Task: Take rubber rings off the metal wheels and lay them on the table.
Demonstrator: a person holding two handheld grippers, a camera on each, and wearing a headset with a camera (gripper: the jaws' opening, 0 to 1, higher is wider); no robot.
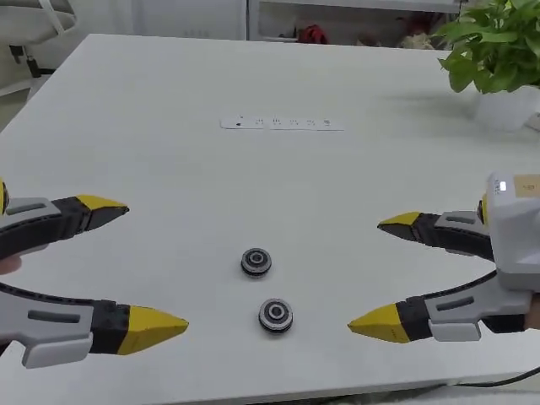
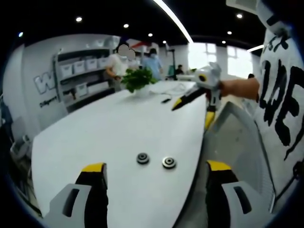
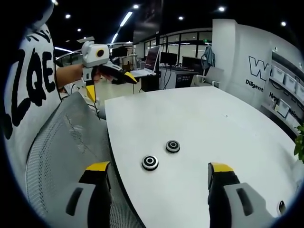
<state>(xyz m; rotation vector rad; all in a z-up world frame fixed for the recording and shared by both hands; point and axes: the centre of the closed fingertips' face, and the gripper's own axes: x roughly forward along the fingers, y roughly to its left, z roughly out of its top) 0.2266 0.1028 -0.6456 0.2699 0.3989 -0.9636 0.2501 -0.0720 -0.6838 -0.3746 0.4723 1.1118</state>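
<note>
Two small metal wheels with black rubber rings lie on the white table (image 1: 169, 101): one wheel (image 1: 256, 261) farther from me, the other wheel (image 1: 275, 315) nearer the front edge. They show as well in the left gripper view (image 2: 143, 158) (image 2: 169, 162) and the right gripper view (image 3: 173, 146) (image 3: 150, 162). My left gripper (image 1: 156, 266) hangs open to the left of the wheels, holding nothing. At the right, my right gripper (image 1: 380, 274) is open too, its yellow tips pointing at the wheels. Each gripper is well apart from both wheels.
A white power strip (image 1: 282, 124) lies flat at the middle of the table. A potted green plant (image 1: 498, 59) stands at the back right corner. A grey mesh chair (image 3: 61, 142) sits at the table's near edge. People stand by shelves far off.
</note>
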